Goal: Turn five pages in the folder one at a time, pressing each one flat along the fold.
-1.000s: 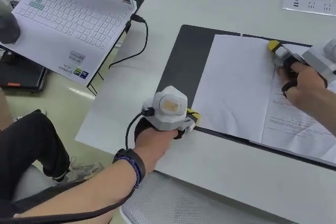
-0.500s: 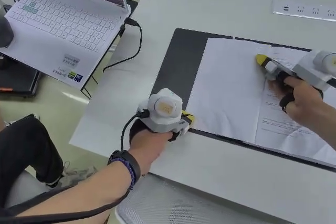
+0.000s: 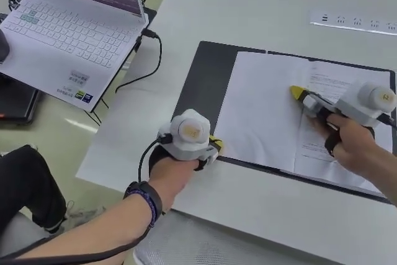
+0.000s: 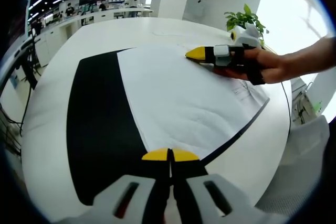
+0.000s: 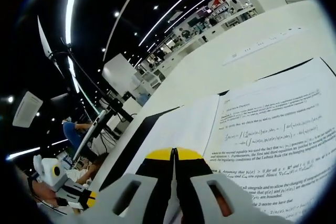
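Seen from the head view, a black folder (image 3: 205, 79) lies open on the white table (image 3: 248, 4), with a white laptop (image 3: 62, 29) off to its left. A blank page (image 3: 263, 113) lies turned over onto the folder's left half, and a printed page (image 3: 341, 85) covers the right half. The left gripper (image 3: 215, 146) sits at the folder's near edge, by the near left corner of the blank page. The hand holding it wears a dark wristband (image 3: 146, 193). The right gripper (image 3: 296, 93) has its yellow tips down on the paper, right along the fold between the two pages. A white power strip (image 3: 356, 22) lies on the table beyond the folder.

In the left gripper view, that gripper's own two jaws are pressed together. The yellow tips meet with no gap, and nothing shows between them. They sit where the black cover and the blank page reach the folder's near edge. Across the sheet, the other gripper's yellow tip touches the paper, held by a hand (image 4: 262, 66). A potted plant (image 4: 242, 17) stands behind it.

In the right gripper view, the jaws are likewise closed tight, tip against tip, and rest at the fold. The blank page runs off to the left. The printed page, with lines of text and formulas, spreads to the right. The left gripper shows small at the lower left, at the folder's edge.
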A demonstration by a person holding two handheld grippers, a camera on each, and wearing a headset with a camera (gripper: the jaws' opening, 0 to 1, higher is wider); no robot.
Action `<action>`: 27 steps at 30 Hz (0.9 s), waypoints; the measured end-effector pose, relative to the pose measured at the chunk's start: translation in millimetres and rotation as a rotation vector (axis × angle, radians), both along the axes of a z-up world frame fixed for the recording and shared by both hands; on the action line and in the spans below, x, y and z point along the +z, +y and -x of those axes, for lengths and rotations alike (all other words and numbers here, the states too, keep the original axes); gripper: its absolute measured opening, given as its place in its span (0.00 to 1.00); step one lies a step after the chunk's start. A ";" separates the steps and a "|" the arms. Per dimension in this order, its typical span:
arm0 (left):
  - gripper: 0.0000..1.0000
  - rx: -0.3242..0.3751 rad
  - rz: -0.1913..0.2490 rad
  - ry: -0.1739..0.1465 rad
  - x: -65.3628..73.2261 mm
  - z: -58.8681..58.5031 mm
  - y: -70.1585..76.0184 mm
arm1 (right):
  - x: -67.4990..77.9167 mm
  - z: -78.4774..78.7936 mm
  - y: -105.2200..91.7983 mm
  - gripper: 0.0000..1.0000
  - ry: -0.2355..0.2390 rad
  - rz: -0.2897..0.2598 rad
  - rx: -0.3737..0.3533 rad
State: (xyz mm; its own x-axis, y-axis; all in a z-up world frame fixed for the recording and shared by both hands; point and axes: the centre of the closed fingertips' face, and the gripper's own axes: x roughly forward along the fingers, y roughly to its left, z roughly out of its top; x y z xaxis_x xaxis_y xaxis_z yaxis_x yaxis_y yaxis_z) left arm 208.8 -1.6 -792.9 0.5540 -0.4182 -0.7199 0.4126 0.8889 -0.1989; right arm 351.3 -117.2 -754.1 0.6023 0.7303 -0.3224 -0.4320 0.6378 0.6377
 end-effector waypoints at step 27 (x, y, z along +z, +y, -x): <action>0.00 -0.030 -0.003 -0.025 0.5 0.9 -0.5 | -7.5 60.9 -0.1 0.00 0.000 0.058 0.010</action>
State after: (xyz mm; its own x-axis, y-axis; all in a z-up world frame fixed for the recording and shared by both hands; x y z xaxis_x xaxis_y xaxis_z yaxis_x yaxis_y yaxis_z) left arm 207.9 -2.2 -792.3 0.5590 -0.4327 -0.7072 0.4437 0.8767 -0.1857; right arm 290.4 -117.3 -761.6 0.5949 0.7167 -0.3639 -0.4387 0.6689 0.6001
